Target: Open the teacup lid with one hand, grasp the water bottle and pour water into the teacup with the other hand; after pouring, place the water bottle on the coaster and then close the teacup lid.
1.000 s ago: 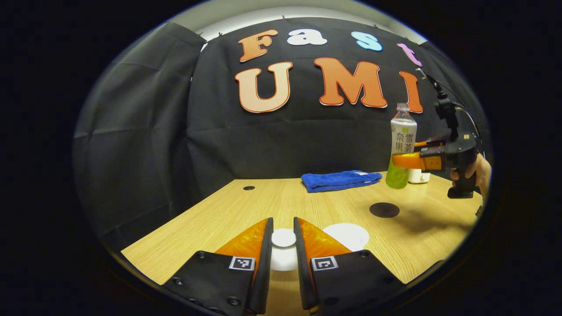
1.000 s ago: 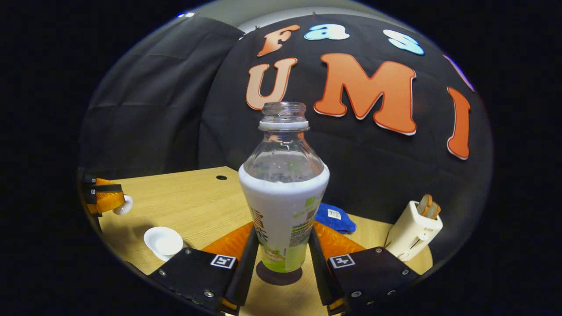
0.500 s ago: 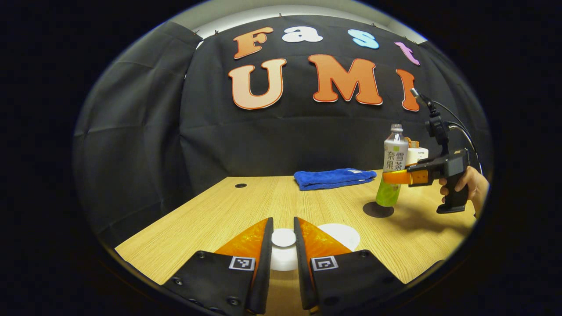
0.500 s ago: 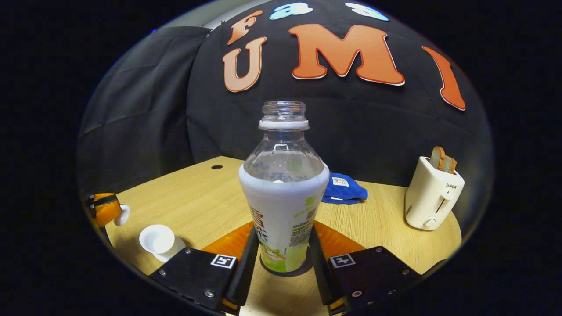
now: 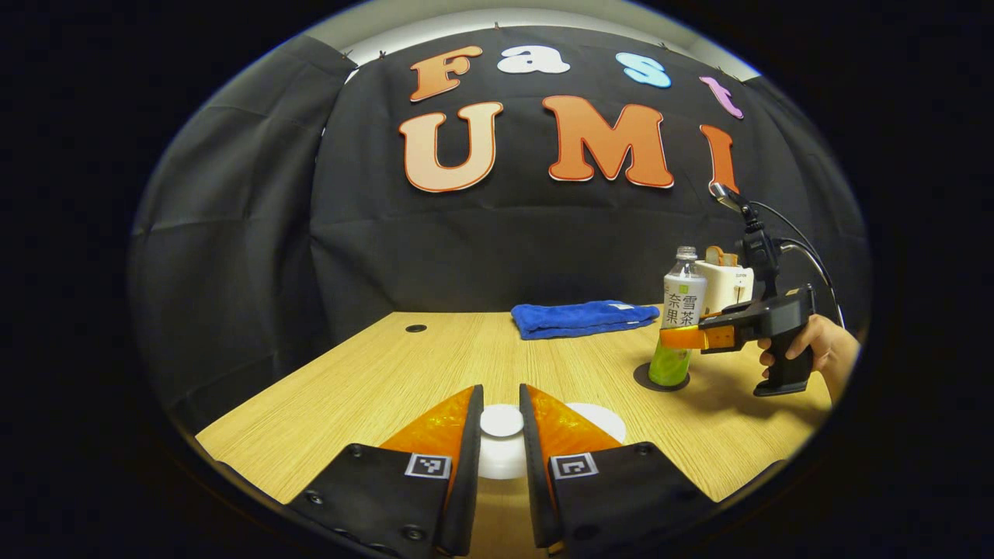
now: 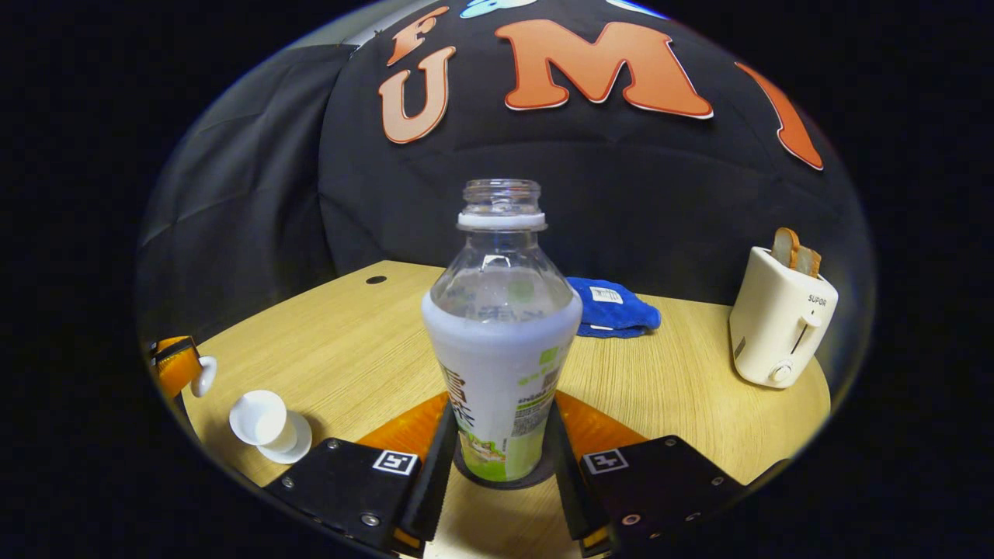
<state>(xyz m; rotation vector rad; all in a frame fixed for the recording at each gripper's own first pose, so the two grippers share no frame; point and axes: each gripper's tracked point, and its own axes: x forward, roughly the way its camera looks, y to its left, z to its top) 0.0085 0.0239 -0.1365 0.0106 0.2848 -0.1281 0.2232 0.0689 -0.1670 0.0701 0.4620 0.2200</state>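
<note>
Holding the water bottle (image 6: 502,341) upright w/ my right gripper (image 6: 497,458), long axis vertical, open neck pointing to frame top, no cap on. Both fingers press its lower labelled body, so jaws are narrowed to bottle width. Its base sits on the dark round coaster (image 6: 466,475), centre-bottom of the right gripper view; in the left gripper view it's at mid-right.

My left gripper (image 5: 501,435) is nearly closed, fingers clamped on the knob of the white teacup lid (image 5: 501,420), bottom centre of the left gripper view. Lid is held off the cup.

Teacup (image 6: 259,415) stands open on its saucer, lower left of the right gripper view.

Count: 1 bottle, 1 coaster, 1 cup, 1 lid. Also 1 blue towel (image 6: 617,309) behind the bottle and 1 white toaster (image 6: 780,322) at right, 2 bread slices poking up. All on the wood table (image 6: 342,349).
</note>
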